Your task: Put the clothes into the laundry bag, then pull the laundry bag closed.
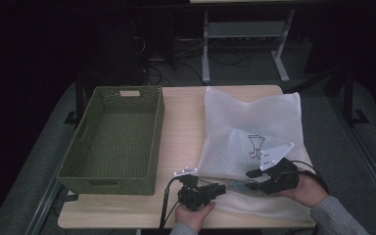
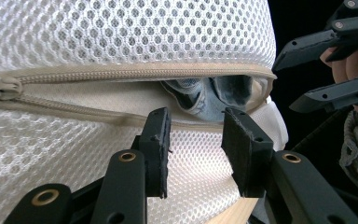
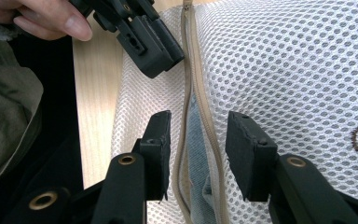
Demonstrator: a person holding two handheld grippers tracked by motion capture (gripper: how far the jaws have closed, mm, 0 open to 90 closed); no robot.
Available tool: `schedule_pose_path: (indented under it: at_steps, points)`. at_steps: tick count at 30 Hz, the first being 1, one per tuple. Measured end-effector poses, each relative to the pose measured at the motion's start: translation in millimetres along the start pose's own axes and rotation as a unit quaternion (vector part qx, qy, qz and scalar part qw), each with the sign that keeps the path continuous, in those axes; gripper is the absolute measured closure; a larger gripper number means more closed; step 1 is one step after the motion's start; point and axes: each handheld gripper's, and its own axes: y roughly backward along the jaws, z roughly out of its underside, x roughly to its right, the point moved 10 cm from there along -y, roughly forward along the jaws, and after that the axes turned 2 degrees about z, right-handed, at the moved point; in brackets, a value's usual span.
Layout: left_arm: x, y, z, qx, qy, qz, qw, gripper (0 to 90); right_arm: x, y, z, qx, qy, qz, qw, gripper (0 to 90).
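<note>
My left fingers (image 2: 193, 140) stand apart with nothing pinched, aimed at the half-open zip (image 2: 121, 74) of the white mesh laundry bag (image 1: 252, 127), which lies on the worktop (image 1: 183, 122) at about three o'clock of the green woven basket (image 1: 112, 139). Blue denim (image 2: 200, 95) shows inside the gap. My right fingers (image 3: 198, 149) are also apart, straddling the zip line without pressing it, at the bag's near edge, about five o'clock on the worktop.
</note>
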Motion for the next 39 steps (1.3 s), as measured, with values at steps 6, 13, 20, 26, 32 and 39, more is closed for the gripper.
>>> schedule_pose_path:
  at_steps: [6, 13, 20, 26, 32, 39]
  points:
    - [-0.4, 1.9, -0.2, -0.005, -0.001, 0.003, 1.0000, 61.0, 2.6, -0.7, -1.5, 0.000, -0.003, 0.001, 1.0000, 58.7]
    - [-0.2, 2.4, -0.8, -0.010, -0.003, 0.004, 0.9999, 60.5, 5.9, -1.4, -1.3, 0.000, -0.007, 0.002, 1.0000, 57.5]
    - [0.2, 3.2, -0.8, -0.015, -0.008, 0.005, 0.9998, 59.8, 8.5, -0.2, 0.1, 0.000, -0.011, 0.004, 0.9999, 56.3]
    - [0.5, 6.9, -1.6, -0.018, -0.014, 0.004, 0.9997, 59.0, 10.8, 2.1, -0.9, 0.002, -0.013, 0.007, 0.9999, 55.4]
    - [0.5, 10.2, -0.8, -0.024, -0.018, 0.005, 0.9995, 58.3, 13.6, 3.7, -5.7, 0.008, -0.013, 0.011, 0.9998, 53.1]
    - [-4.1, 17.1, -1.7, -0.022, -0.014, 0.001, 0.9997, 57.8, 15.8, -0.3, -12.2, 0.007, -0.004, 0.022, 0.9997, 47.4]
